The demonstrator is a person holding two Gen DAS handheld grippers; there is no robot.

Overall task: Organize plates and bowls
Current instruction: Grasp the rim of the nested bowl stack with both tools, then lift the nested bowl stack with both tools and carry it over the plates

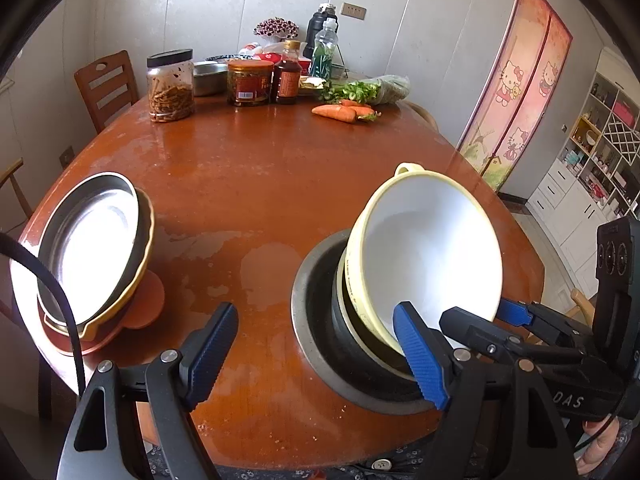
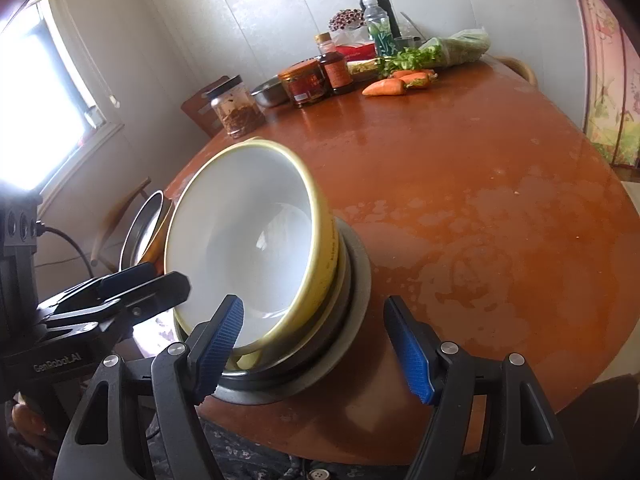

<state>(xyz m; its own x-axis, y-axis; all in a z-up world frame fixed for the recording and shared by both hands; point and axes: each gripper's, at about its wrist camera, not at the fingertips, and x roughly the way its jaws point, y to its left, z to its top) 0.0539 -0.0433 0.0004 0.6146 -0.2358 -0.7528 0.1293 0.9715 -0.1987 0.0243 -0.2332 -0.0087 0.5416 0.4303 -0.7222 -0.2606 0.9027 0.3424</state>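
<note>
From the left wrist we count one cream-rimmed bowl (image 1: pixel 428 256), white inside, tilted and resting in a stack with at least one more cream bowl under it, all seated in one grey metal dish (image 1: pixel 316 344) near the front edge of the round wooden table (image 1: pixel 280 176). At the table's left edge sits a second pile: one steel pan (image 1: pixel 88 240) nested in one yellow-rimmed dish (image 1: pixel 146 240), on one orange plate (image 1: pixel 148 300). At the far side we count two jars, three bottles, one steel basin (image 1: pixel 208 76) and two, perhaps three, carrots (image 1: pixel 344 112). Our left gripper (image 1: pixel 316 356) points down and forward; its jaws stand apart over bare table and the grey dish, gripping nothing, though the right-hand blue pad overlaps the cream bowl's near rim and we cannot tell if it touches. The right gripper (image 1: pixel 480 320) comes in from the right, its two fingers on either side of the bowl's near rim, apparently not pinching.

From the right wrist we see the same single tilted bowl (image 2: pixel 248 240) at left of centre, atop the lower cream bowl and grey dish (image 2: pixel 356 280), with the pan pile (image 2: pixel 144 228) just behind. Our right gripper (image 2: pixel 316 348) angles down with jaws well apart: the left pad lies inside the bowl's near rim, the right pad hangs clear over the table (image 2: pixel 480 200). The left gripper (image 2: pixel 160 284) reaches in from the left beside the bowl's rim.
</note>
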